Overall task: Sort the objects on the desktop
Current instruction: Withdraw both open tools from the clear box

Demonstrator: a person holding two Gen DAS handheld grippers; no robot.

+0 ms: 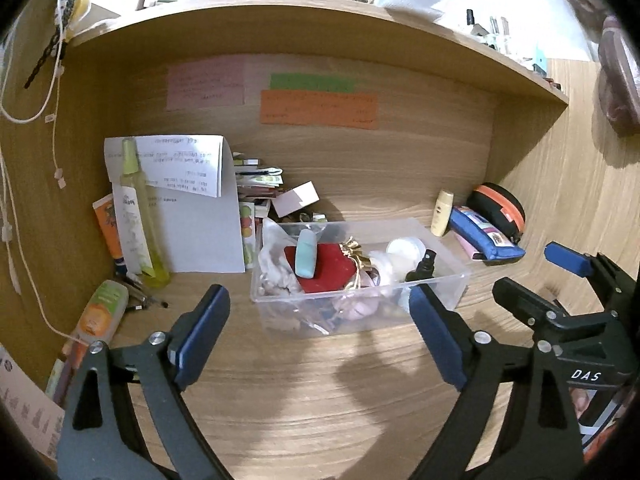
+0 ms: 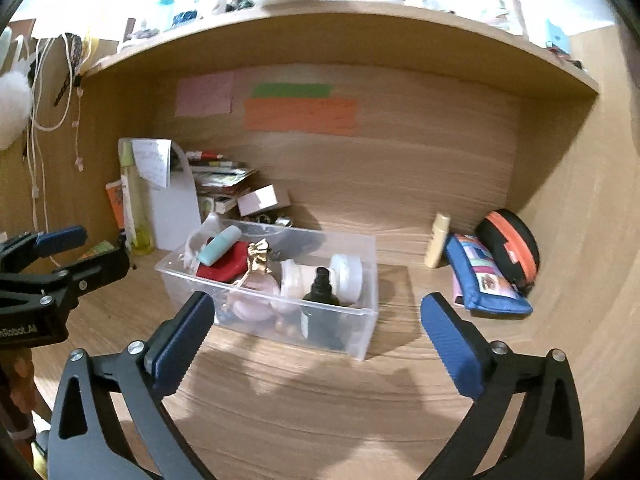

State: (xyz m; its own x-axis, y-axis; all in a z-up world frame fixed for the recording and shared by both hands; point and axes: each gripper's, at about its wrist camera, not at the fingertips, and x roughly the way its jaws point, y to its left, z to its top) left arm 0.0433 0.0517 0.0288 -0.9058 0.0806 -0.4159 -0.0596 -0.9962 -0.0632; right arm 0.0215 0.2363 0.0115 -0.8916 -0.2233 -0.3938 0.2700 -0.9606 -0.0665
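A clear plastic bin (image 1: 448,284) (image 2: 366,320) stands on the wooden desk. It holds a red box (image 1: 328,270), a teal tube (image 1: 306,258) (image 2: 220,244), a gold ribbon (image 1: 354,254), a white jar (image 1: 406,250) (image 2: 348,272) and a black spray bottle (image 1: 422,268) (image 2: 322,300). My left gripper (image 1: 320,332) is open and empty just in front of the bin. My right gripper (image 2: 320,336) is open and empty, also just in front of the bin; it shows at the right of the left wrist view (image 1: 532,280).
A yellow-green spray bottle (image 1: 138,216), tubes and papers (image 1: 192,208) stand at the back left. A pile of small boxes (image 1: 296,198) lies behind the bin. A cream bottle (image 1: 442,214), a blue pouch (image 1: 486,234) and a black-orange case (image 1: 498,208) sit at the right wall.
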